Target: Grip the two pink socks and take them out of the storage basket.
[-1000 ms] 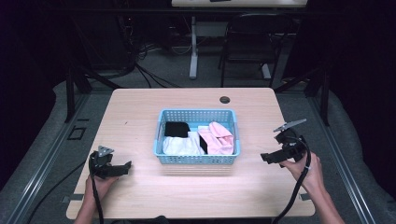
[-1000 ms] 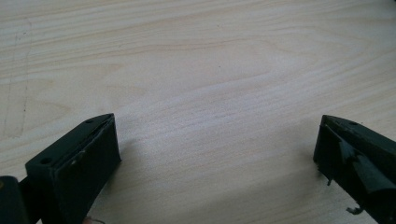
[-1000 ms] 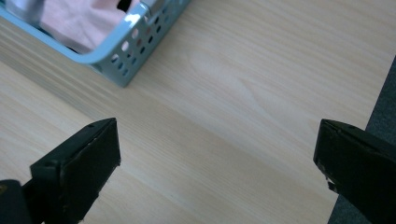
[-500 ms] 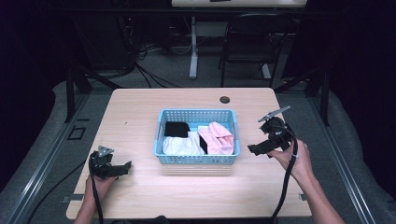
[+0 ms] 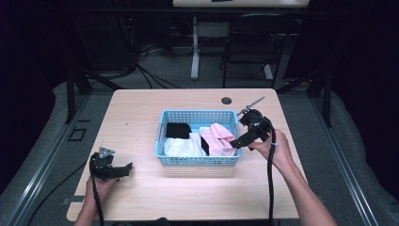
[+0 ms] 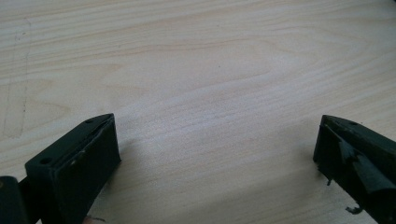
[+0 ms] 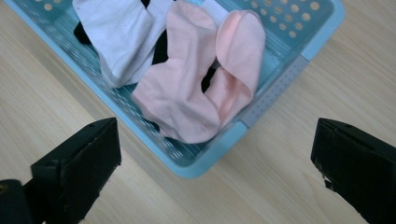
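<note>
1. We see a blue basket (image 5: 197, 160) standing near the middle of a pale wooden table (image 5: 141, 113), with folded cloth inside it: a pink cloth (image 5: 217, 139) at its right end, a white cloth (image 5: 181, 147) at its front left, and a black cloth (image 5: 178, 130) behind the white one.
2. We find the right gripper (image 5: 234, 141) held at the basket's right front corner, its tip over the rim and just beside the pink cloth; whether it touches the cloth we cannot tell from the high view.
3. In the right gripper view we look down between two widely parted jaws, with nothing between them. The pink cloth (image 7: 196, 93) lies ahead of them inside the basket (image 7: 280, 79), draped toward the near corner, and the white cloth (image 7: 116, 32) sits beyond it to the left.
4. We see the left gripper (image 5: 123, 168) low over the table's front left, well apart from the basket and pointing toward it.
5. In the left gripper view its jaws also stand wide apart, empty, over bare wood (image 6: 196, 84).
</note>
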Motion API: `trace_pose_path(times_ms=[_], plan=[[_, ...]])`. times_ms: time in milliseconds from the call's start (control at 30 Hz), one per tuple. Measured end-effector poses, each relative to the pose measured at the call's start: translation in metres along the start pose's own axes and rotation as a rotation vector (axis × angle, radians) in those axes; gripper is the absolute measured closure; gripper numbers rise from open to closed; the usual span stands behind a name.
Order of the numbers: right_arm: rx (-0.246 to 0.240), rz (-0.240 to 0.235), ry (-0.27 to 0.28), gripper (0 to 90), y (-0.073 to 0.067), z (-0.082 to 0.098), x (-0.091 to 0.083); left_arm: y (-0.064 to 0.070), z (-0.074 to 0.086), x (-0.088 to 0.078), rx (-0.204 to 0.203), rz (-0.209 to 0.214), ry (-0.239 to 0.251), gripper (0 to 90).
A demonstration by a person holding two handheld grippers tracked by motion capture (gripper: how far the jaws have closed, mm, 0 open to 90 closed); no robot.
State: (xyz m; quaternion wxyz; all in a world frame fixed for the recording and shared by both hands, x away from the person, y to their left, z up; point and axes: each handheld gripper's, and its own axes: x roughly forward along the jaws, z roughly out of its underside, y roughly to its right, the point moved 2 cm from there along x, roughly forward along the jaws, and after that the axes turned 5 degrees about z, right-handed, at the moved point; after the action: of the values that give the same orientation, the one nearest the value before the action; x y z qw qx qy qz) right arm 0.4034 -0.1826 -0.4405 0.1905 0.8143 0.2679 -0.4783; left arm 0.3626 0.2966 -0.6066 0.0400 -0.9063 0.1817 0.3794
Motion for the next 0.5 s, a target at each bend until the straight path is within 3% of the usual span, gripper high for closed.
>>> trace_pose_path(times_ms=[333, 433, 500], plan=[[-0.048, -0.058, -0.034, 0.0, -0.019, -0.028, 0.024, 0.000, 0.000, 0.000, 0.000, 0.000, 0.000, 0.3], [-0.038, -0.075, -0.032, 0.0, -0.024, -0.032, 0.033, 0.000, 0.000, 0.000, 0.000, 0.000, 0.000, 0.3], [-0.054, -0.096, -0.075, 0.0, -0.029, -0.037, 0.045, 0.000, 0.000, 0.000, 0.000, 0.000, 0.000, 0.3]])
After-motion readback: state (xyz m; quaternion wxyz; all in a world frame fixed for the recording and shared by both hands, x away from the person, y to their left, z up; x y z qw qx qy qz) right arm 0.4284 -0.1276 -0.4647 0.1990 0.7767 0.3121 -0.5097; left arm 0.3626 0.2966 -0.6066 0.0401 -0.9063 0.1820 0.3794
